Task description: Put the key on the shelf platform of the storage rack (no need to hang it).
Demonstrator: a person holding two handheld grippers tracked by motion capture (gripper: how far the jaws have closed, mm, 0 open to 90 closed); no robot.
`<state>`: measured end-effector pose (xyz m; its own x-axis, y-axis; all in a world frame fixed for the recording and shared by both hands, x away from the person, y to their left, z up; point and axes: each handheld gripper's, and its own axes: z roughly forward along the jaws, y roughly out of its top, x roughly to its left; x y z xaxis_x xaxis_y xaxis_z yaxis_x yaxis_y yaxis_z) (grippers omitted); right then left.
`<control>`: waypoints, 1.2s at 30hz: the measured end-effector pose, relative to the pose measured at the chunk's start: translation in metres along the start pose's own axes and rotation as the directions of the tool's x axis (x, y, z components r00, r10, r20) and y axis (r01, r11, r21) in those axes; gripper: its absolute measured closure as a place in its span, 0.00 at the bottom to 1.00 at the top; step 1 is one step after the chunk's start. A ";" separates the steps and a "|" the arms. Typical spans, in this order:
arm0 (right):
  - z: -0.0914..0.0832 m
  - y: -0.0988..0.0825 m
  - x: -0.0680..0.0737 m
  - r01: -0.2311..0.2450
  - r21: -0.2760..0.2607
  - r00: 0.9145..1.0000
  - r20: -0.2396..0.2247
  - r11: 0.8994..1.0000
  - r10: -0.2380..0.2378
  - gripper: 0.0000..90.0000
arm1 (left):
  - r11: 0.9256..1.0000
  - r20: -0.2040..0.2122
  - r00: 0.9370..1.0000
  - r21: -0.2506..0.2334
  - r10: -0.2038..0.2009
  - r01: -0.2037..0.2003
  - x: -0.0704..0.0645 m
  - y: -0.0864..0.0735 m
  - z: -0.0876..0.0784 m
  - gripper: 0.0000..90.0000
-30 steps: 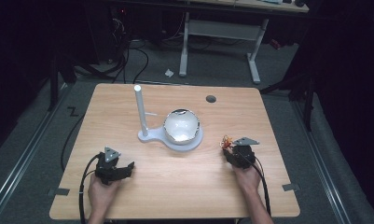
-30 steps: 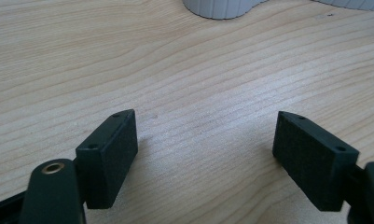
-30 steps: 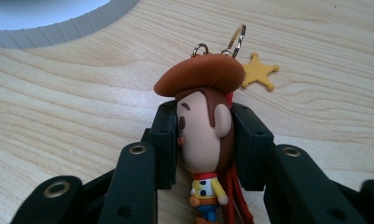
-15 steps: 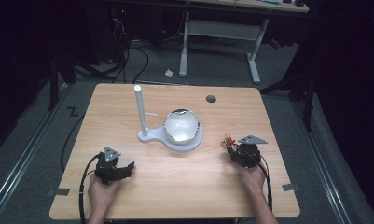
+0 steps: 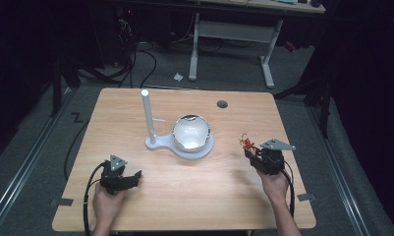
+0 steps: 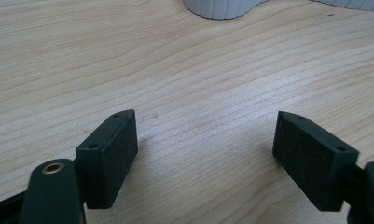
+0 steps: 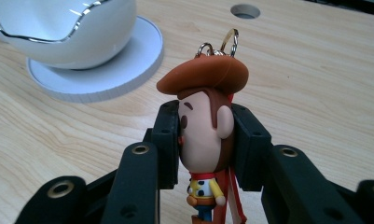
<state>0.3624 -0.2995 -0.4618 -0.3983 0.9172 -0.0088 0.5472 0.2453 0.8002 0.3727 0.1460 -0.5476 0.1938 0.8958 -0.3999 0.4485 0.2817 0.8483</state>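
At table, right near side: right gripper clamped on cowboy keychain, head between pads, lifted off table.
Right gripper view: hat, metal ring, white bowl at far left.
Left near side: left gripper spread, nothing between.

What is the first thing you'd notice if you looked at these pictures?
The little cowboy keychain figure with its big brown hat, pinched by the head between the right gripper's black jaws at the table's right side. Next, the shiny white bowl on a white stand with a tall post, mid-table. The left gripper sits open over bare wood at the near left.
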 end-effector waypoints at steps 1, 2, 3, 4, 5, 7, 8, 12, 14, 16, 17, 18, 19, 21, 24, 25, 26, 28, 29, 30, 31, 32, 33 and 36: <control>-0.001 0.001 0.000 0.001 -0.004 1.000 -0.004 1.000 -0.001 0.74 | 1.000 0.000 1.000 0.000 0.000 0.000 0.000 0.000 0.000 0.25; -0.002 0.001 0.000 0.003 -0.007 1.000 -0.010 1.000 -0.003 0.74 | 1.000 0.000 1.000 0.000 0.000 0.000 0.000 0.000 0.000 0.25; -0.004 0.002 0.001 -0.003 -0.008 1.000 -0.016 1.000 0.003 0.74 | 1.000 0.000 1.000 0.001 0.001 -0.001 0.000 0.000 0.000 0.25; -0.005 0.003 0.001 -0.001 -0.009 1.000 -0.021 1.000 0.001 0.74 | 1.000 0.000 1.000 0.000 0.000 0.000 0.000 0.000 0.000 0.25; -0.005 0.004 0.002 0.002 -0.012 1.000 -0.025 1.000 -0.002 0.74 | 1.000 0.000 1.000 0.000 0.001 -0.001 0.000 0.000 0.000 0.25; -0.008 0.006 0.004 0.011 -0.015 0.999 -0.031 1.000 -0.012 0.74 | 1.000 0.000 1.000 0.000 0.000 0.000 0.000 0.000 0.000 0.25; -0.009 0.007 0.005 0.018 -0.016 0.999 -0.033 1.000 -0.018 0.74 | 1.000 0.000 1.000 0.000 0.000 0.000 0.000 0.000 0.000 0.25; -0.014 0.013 0.010 0.014 -0.026 0.998 -0.058 1.000 -0.015 0.74 | 1.000 0.000 1.000 0.000 0.000 0.000 0.000 0.000 0.000 0.25; -0.014 0.016 0.012 0.028 -0.027 0.997 -0.066 0.999 -0.030 0.74 | 1.000 0.000 1.000 0.001 0.001 -0.001 0.000 0.000 0.000 0.25; -0.015 0.018 0.014 0.038 -0.030 0.996 -0.075 0.999 -0.040 0.74 | 1.000 0.000 1.000 0.000 0.000 0.000 0.000 0.000 0.000 0.25; -0.016 0.020 0.016 0.039 -0.033 0.996 -0.082 0.999 -0.042 0.74 | 1.000 0.000 1.000 0.000 0.000 0.000 0.000 0.000 0.000 0.25; -0.016 0.020 0.016 0.039 -0.033 0.996 -0.082 0.999 -0.042 0.74 | 1.000 0.000 1.000 0.000 0.000 0.000 0.000 0.000 0.000 0.25; -0.017 0.022 0.017 0.042 -0.038 0.995 -0.089 0.998 -0.045 0.74 | 1.000 0.000 1.000 0.000 0.000 0.000 0.000 0.000 0.000 0.25; -0.017 0.025 0.018 0.034 -0.043 0.994 -0.104 0.999 -0.038 0.74 | 1.000 -0.001 1.000 0.001 0.002 -0.002 0.000 0.000 0.000 0.25; -0.015 0.029 0.021 0.038 -0.041 0.992 -0.117 0.998 -0.043 0.74 | 1.000 -0.001 1.000 0.000 0.001 -0.001 0.000 0.000 0.000 0.25; -0.015 0.030 0.022 0.042 -0.042 0.992 -0.121 0.998 -0.047 0.74 | 1.000 -0.001 1.000 0.001 0.002 -0.002 0.000 0.000 0.000 0.25; -0.014 0.032 0.023 0.044 -0.044 0.991 -0.125 0.998 -0.049 0.74 | 1.000 -0.001 1.000 0.000 0.001 -0.001 0.000 0.000 0.000 0.25; -0.014 0.036 0.027 0.047 -0.049 0.988 -0.142 0.998 -0.054 0.74 | 1.000 -0.001 1.000 0.001 0.001 -0.001 0.000 0.000 0.000 0.25; -0.014 0.036 0.027 0.047 -0.049 0.988 -0.142 0.998 -0.054 0.74 | 1.000 -0.001 1.000 0.000 0.000 0.000 0.000 0.000 0.000 0.25; -0.013 0.038 0.029 0.049 -0.050 0.987 -0.150 0.998 -0.056 0.74 | 1.000 -0.001 1.000 0.000 0.001 -0.001 0.000 0.000 0.000 0.25; -0.013 0.040 0.030 0.055 -0.050 0.986 -0.155 0.997 -0.063 0.74 | 1.000 -0.001 1.000 0.001 0.001 -0.001 0.000 0.000 0.000 0.25; -0.012 0.041 0.032 0.058 -0.049 0.985 -0.157 0.997 -0.065 0.74 | 1.000 -0.001 1.000 0.001 0.000 0.000 0.000 0.000 0.000 0.25; -0.011 0.044 0.034 0.066 -0.047 0.984 -0.163 0.997 -0.073 0.74 | 1.000 -0.001 1.000 0.001 0.000 0.000 0.000 0.000 0.000 0.25; -0.008 0.050 0.039 0.078 -0.052 0.981 -0.176 0.996 -0.086 0.74 | 1.000 0.000 1.000 0.001 0.000 0.000 0.000 0.000 0.000 0.25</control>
<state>0.3683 -0.2544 -0.4173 -0.5666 0.8235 0.0282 0.4758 0.2990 0.8272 0.3727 0.1462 -0.5475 0.1940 0.8959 -0.3996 0.4490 0.2811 0.8481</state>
